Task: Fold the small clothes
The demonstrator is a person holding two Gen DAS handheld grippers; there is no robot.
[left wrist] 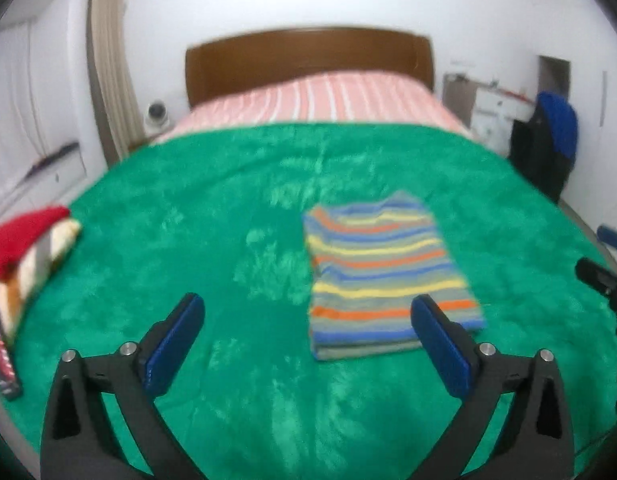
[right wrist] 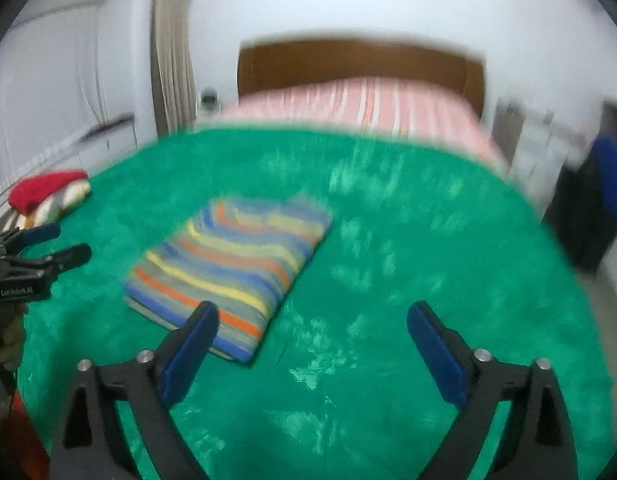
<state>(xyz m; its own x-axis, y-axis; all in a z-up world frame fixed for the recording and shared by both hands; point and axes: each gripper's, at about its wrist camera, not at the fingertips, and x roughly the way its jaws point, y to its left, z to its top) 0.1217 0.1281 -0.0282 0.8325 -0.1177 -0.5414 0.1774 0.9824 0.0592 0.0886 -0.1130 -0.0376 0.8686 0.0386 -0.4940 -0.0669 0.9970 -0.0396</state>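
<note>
Evidently I am at the close of a fold: the striped shirt lies as a neat folded rectangle on the green blanket, and both my left gripper and right gripper stand fully spread above it, holding nothing. In my judgement the next move calls for setting this piece aside or fetching another from the pile at the blanket's left edge. Only the right view shows the left gripper from outside; only the left shows a dark flat object below the pile.

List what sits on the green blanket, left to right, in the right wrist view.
Red garment on the pile → folded striped shirt → bare green blanket.
</note>
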